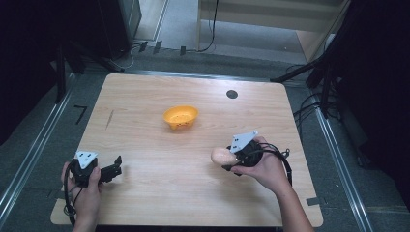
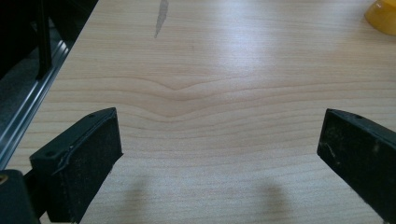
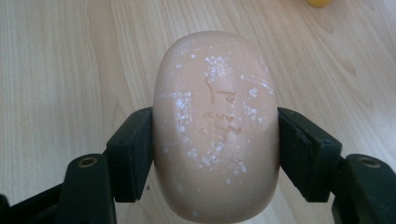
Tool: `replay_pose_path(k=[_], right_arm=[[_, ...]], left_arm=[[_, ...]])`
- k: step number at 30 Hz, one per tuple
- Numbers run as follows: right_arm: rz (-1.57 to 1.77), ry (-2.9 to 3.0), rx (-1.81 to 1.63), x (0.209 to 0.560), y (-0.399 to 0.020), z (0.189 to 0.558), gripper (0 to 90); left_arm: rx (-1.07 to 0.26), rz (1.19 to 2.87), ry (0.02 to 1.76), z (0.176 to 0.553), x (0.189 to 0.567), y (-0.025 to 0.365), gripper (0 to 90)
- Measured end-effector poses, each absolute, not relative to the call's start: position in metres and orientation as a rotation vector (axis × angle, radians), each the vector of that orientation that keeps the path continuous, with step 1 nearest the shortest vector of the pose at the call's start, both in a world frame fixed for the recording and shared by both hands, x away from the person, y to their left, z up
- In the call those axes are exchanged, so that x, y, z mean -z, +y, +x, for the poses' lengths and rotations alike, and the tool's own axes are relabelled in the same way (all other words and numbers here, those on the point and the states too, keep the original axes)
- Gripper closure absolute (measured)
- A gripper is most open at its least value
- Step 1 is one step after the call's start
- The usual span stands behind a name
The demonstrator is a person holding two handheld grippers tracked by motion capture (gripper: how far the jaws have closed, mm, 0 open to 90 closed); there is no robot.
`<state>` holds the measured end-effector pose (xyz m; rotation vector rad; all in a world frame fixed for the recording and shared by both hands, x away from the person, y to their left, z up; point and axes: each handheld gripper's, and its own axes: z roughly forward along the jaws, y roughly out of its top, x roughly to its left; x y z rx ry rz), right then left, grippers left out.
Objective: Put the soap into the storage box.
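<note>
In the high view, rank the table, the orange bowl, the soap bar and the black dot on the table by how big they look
1. Table
2. Orange bowl
3. Soap bar, in the right tool
4. Black dot

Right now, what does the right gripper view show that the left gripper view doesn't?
Right gripper view: a peach soap bar clamped between the right gripper fingers, white specks and a stamped mark on its face.
Left gripper view: the left gripper fingers wide apart with nothing between them, plus the table's metal edge rail.
Both: the wooden table and a corner of the orange bowl at the top right.
</note>
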<state>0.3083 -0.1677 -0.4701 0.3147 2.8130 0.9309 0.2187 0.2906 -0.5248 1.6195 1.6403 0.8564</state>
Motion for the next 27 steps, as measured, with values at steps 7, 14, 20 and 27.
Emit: replay_pose_path(k=[7, 14, 20, 27], right_arm=[[0.24, 2.818, -0.911, 0.459, -0.153, 0.326, 33.1], [0.212, 2.818, -0.922, 0.453, -0.143, 0.339, 33.1], [0.182, 2.823, -0.916, 0.45, -0.136, 0.348, 33.1], [0.146, 2.82, -0.929, 0.445, -0.126, 0.361, 33.1]], left_arm=[[-0.858, 1.612, 1.645, 0.219, 0.525, 0.291, 0.1], [-0.848, 1.609, 1.649, 0.219, 0.525, 0.292, 0.1], [-0.847, 1.608, 1.652, 0.219, 0.525, 0.292, 0.1], [-0.845, 1.611, 1.65, 0.22, 0.525, 0.293, 0.1]])
